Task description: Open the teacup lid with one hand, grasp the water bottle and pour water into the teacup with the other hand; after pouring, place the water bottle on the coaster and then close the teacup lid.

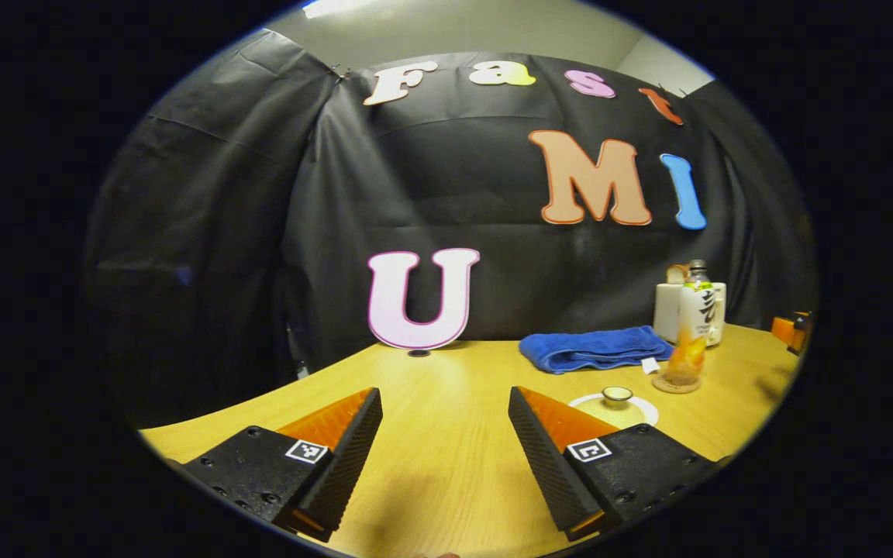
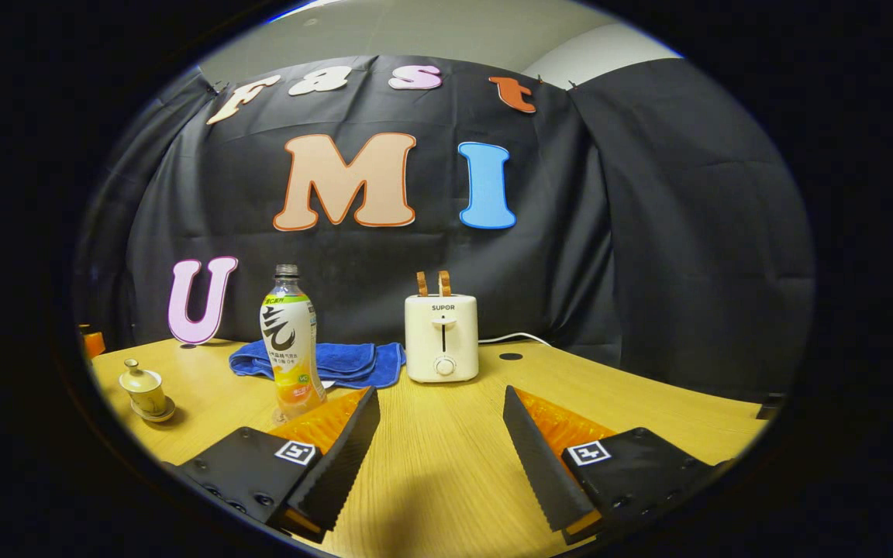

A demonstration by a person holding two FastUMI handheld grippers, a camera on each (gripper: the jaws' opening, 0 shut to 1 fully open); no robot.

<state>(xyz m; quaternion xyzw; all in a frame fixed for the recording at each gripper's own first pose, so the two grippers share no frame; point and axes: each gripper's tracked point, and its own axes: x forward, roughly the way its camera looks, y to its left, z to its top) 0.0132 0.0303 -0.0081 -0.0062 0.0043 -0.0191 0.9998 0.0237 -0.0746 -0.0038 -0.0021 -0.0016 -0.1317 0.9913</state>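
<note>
Fingers (image 2: 342, 457) spread, bottle (image 2: 290, 349) base and coaster partly hidden behind them.

Lidded teacup (image 2: 143, 391) sits on its saucer; water bottle (image 2: 289, 349) stands upright on coaster (image 1: 676, 383).

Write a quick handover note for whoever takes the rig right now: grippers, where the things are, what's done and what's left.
Left gripper: open, holding nothing, low over the table.
Right gripper: open, holding nothing.
Bottle: upright, on the coaster, in front of the blue towel.
Teacup: on its saucer near the table's left edge in the right gripper view, lid on.
Toaster stands behind, not part of the job.
Done: can't tell from this moment alone.
Left, if nothing has been poured: lift lid, pour, bottle back on coaster, close lid.
</note>
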